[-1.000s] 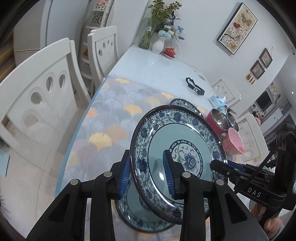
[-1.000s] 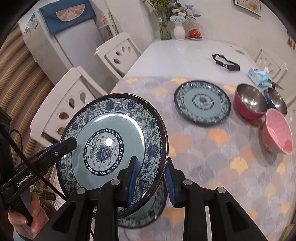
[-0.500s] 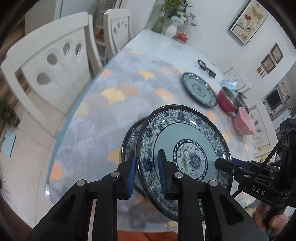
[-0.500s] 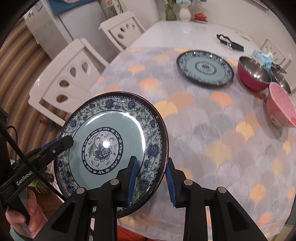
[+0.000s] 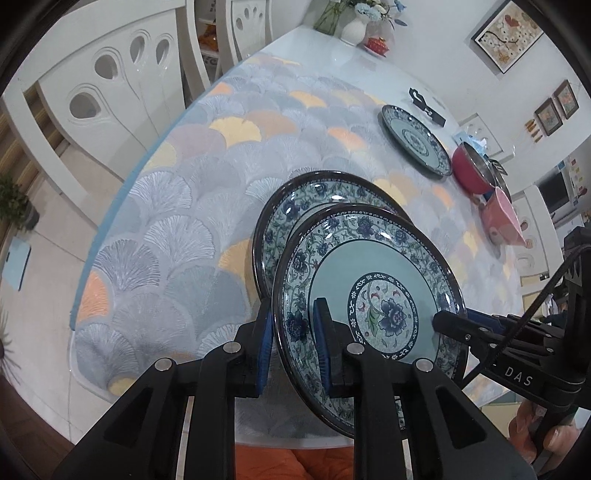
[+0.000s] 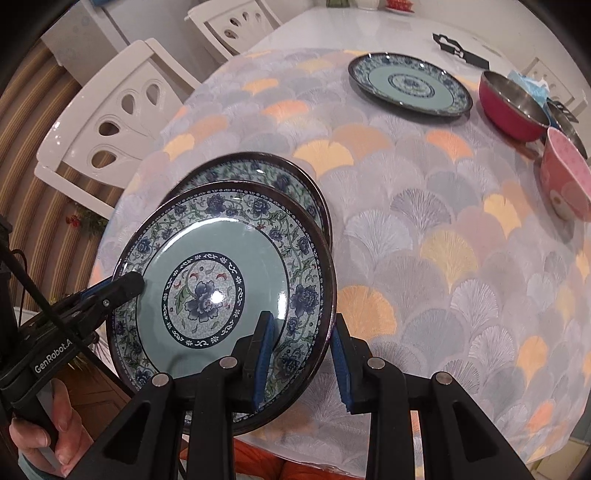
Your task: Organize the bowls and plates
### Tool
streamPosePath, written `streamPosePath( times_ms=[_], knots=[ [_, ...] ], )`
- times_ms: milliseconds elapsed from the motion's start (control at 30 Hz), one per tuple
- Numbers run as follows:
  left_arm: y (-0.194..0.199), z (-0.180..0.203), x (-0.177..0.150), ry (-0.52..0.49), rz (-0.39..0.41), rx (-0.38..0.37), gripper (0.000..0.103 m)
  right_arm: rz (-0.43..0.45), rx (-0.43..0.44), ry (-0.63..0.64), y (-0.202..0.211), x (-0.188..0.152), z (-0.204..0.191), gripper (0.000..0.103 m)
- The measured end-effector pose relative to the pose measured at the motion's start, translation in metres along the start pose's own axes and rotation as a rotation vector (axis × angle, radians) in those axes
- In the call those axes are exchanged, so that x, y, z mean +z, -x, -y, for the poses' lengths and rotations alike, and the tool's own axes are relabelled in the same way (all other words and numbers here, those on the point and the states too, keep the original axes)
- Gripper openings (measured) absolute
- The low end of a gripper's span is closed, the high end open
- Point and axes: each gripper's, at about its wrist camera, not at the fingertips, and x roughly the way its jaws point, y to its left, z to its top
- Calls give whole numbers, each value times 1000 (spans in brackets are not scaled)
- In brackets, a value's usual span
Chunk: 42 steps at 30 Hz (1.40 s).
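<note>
Both grippers hold one blue floral plate point(image 5: 373, 295) point(image 6: 221, 280) by opposite rims, above the table's near edge. My left gripper point(image 5: 293, 339) is shut on its left rim; my right gripper point(image 6: 301, 354) is shut on its right rim. Just below and behind it, a second matching plate point(image 5: 295, 210) point(image 6: 258, 170) lies on the table. A third plate point(image 5: 415, 138) point(image 6: 410, 83) lies farther away. A red steel-lined bowl point(image 5: 472, 171) point(image 6: 511, 105) and a pink bowl point(image 5: 504, 221) point(image 6: 567, 179) stand at the right.
The round table point(image 6: 424, 236) has a fan-patterned cloth. White chairs point(image 5: 103, 85) point(image 6: 107, 110) stand on the left. A black object point(image 6: 460, 50), a tissue pack and a flower vase point(image 5: 354, 27) are at the far side.
The held plate has come down and moved back toward the table's near edge. It now hovers just over the second plate, which shows more fully behind it.
</note>
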Motion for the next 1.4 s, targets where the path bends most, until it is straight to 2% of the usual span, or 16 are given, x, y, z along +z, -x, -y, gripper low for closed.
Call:
streamPosePath(
  times_ms=[500,700,800,1133,1400],
  knots=[
    [-17,-5,22,-2,-38,-8,19,-49,-19,-49,-19,15,1,30],
    [-19,-11,35,28,-48,-29,24,-19,-21,-62,-13,22,4,30],
    [-16,-12,40,25,-31,0,34,-2,-22,-76,-10,26,7,30],
    [-21,-25,55,40,-43,2,34,-1,-14,-89,-12,34,4,30],
    [-19,-21,69,2,-30,-1,34,18,-12,-82,-10,47,-4,30]
  ],
)
